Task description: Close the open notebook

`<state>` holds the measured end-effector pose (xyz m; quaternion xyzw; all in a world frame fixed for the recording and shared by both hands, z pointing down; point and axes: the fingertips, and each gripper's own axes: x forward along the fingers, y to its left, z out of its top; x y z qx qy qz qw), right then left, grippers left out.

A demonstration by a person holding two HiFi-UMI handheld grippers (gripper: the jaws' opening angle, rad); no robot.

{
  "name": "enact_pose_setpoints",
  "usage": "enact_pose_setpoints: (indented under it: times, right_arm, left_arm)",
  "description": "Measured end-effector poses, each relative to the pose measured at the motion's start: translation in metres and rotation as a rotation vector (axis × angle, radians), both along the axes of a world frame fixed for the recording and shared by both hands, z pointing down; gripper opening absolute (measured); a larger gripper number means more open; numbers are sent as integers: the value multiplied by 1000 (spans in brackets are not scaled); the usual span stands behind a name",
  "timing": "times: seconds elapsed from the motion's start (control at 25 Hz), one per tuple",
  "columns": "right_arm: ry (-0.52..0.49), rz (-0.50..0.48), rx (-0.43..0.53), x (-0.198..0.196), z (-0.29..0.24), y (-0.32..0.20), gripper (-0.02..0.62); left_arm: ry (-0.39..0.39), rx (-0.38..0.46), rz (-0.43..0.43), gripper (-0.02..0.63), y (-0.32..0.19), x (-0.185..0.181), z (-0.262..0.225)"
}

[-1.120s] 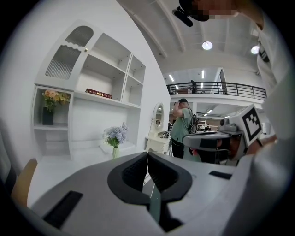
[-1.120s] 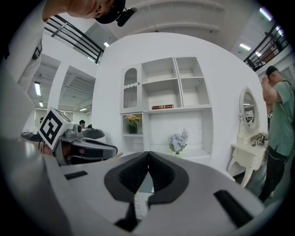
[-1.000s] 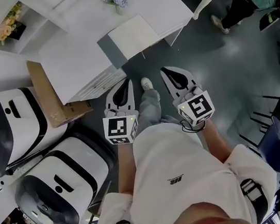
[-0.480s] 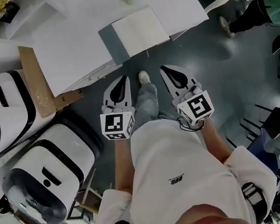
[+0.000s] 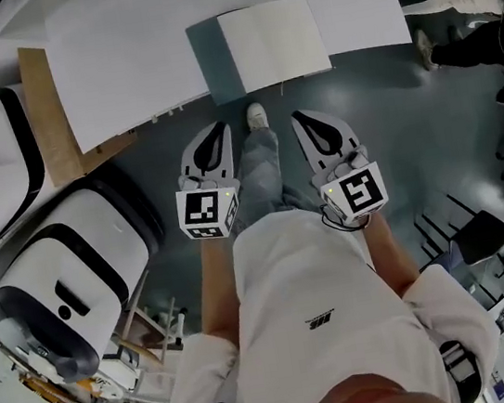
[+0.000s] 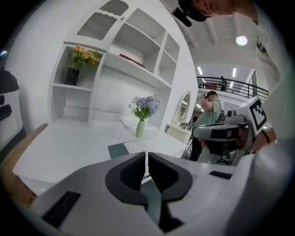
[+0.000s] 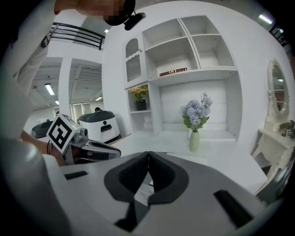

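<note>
1. Standing in a white shirt [image 5: 314, 299], looking down, gripping one tool in each hand.
2. Holding the left gripper [image 5: 212, 129] out in front of the tummy, with both jaws pressed together and nothing between them.
3. Holding the right gripper [image 5: 304, 115] near it, on the other side of a leg [image 5: 262, 171], with its jaws squeezed together too and pinching nothing.
4. Pointing both grippers toward the white table [image 5: 119, 65], over the grey floor [image 5: 391, 128], stopping short of the table's edge.
5. Finding the notebook [image 5: 274, 44] lying flat and open near the table's front edge, apart from both grippers, showing a blank white page and a dark teal cover on its left.
6. Seeing a vase of pale purple flowers [image 7: 195, 124] standing farther back on the table, past the notebook.
7. Spotting a brown cardboard sheet [image 5: 49, 113] beside the table's left end.
8. Spotting two big white-and-black machines [image 5: 67, 280] on the floor at the left, next to the cardboard.
9. Seeing tall white shelves [image 7: 184, 50] rising behind the table, against the wall.
</note>
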<state>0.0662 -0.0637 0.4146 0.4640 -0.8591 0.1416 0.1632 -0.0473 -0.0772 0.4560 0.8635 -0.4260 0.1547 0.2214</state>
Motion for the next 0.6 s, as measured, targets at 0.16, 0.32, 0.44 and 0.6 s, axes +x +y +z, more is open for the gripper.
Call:
enact_pose_setpoints:
  times: [0.16, 0.32, 0.44, 0.6]
  right_arm:
    - [2, -34, -42, -4, 21, -7, -5]
    - [4, -58, -63, -9, 39, -18, -5]
    - [-11, -71, -74, -14, 46, -28, -5]
    - [-21, -87, -106, -17, 57, -37, -5]
  left_arm:
    - [-11, -46, -32, 0, -7, -3, 27]
    - [-9, -90, -57, 0, -15, -6, 55]
    - [-6, -131, -83, 0, -19, -9, 76]
    - [-6, -188, -110, 0, -21, -10, 102]
